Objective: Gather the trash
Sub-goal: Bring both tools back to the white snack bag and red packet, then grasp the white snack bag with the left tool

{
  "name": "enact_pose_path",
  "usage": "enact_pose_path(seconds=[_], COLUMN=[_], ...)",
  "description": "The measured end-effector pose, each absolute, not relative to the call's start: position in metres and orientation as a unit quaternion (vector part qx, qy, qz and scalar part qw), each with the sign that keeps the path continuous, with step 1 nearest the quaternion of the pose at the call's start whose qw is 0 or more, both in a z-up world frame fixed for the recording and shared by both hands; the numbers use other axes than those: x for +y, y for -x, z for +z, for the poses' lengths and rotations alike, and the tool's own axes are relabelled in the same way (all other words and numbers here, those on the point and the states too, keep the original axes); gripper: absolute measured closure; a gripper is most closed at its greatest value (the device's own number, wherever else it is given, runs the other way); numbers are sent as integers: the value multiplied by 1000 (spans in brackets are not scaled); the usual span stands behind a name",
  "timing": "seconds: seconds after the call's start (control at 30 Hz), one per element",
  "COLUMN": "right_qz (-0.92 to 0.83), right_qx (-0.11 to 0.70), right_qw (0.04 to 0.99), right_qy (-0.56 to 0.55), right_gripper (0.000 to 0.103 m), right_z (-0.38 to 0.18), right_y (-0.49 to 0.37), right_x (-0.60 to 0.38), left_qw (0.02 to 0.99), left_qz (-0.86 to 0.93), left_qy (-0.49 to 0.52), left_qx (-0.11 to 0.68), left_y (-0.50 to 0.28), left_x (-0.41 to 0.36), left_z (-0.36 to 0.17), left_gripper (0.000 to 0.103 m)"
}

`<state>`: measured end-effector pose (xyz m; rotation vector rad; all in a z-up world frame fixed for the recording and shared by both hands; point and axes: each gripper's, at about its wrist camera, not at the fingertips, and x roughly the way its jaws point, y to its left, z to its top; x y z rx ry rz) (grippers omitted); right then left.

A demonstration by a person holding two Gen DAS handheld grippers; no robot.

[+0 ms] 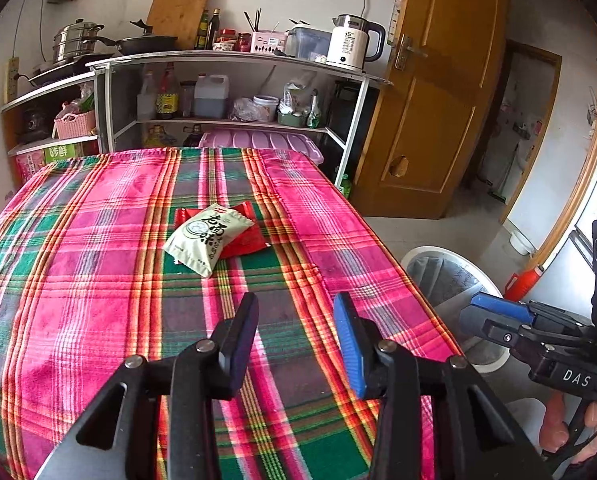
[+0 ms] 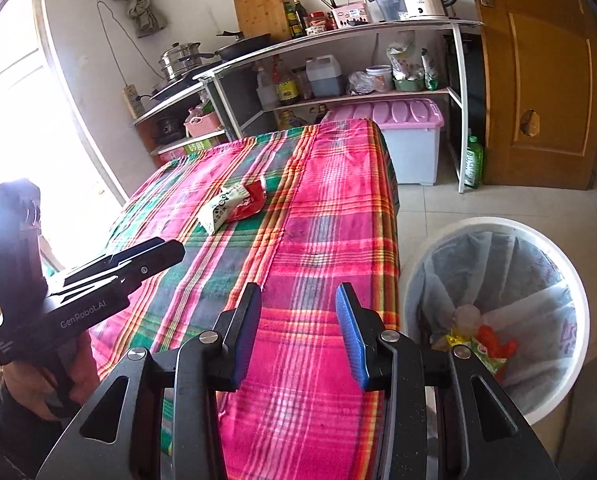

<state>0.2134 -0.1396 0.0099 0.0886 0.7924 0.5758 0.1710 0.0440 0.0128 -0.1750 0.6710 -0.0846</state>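
- Left gripper (image 1: 296,300): jaws stand apart with nothing between the pads; it hangs over the near part of the plaid tablecloth (image 1: 98,280), pointing down toward the table centre.
- Right gripper (image 2: 298,292): jaws likewise parted and empty, positioned over the near right edge of the same cloth.
- Each gripper shows in the other's view, at the side of the frame, held in a hand (image 1: 554,428).
- Pale green snack packet (image 1: 206,240): lies flat near the middle of the table, overlapping and touching a red wrapper (image 1: 246,236) beneath it. Both are well ahead of the two grippers and untouched.
- White trash bin (image 2: 570,280): stands on the tiled floor just beside the table's right edge, lined with a pale bag; coloured wrappers (image 2: 486,344) already lie at its bottom.
- Background: shelf unit (image 1: 234,56) with kettle (image 1: 350,44), pans and bottles; wooden door (image 1: 438,92) to its right.
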Motion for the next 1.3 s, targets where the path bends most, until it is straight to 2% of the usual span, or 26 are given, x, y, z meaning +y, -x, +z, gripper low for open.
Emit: enact_pose_path(seconds=[0.37, 0.53, 1.3], right_qz=[294, 300, 299], right_qx=[380, 381, 395], right_qw=[877, 875, 869], right_qy=[-23, -14, -16], right_gripper=[58, 57, 57], right_z=[12, 11, -4], right_y=[-238, -251, -295], right_x=[-104, -92, -85], left_qw=[942, 941, 914], left_qz=[-14, -10, -37], left_qy=[71, 60, -24], left_qx=[328, 332, 402], left_y=[-190, -210, -301], left_x=[81, 94, 93], left_z=[13, 12, -25], left_gripper=[57, 49, 45])
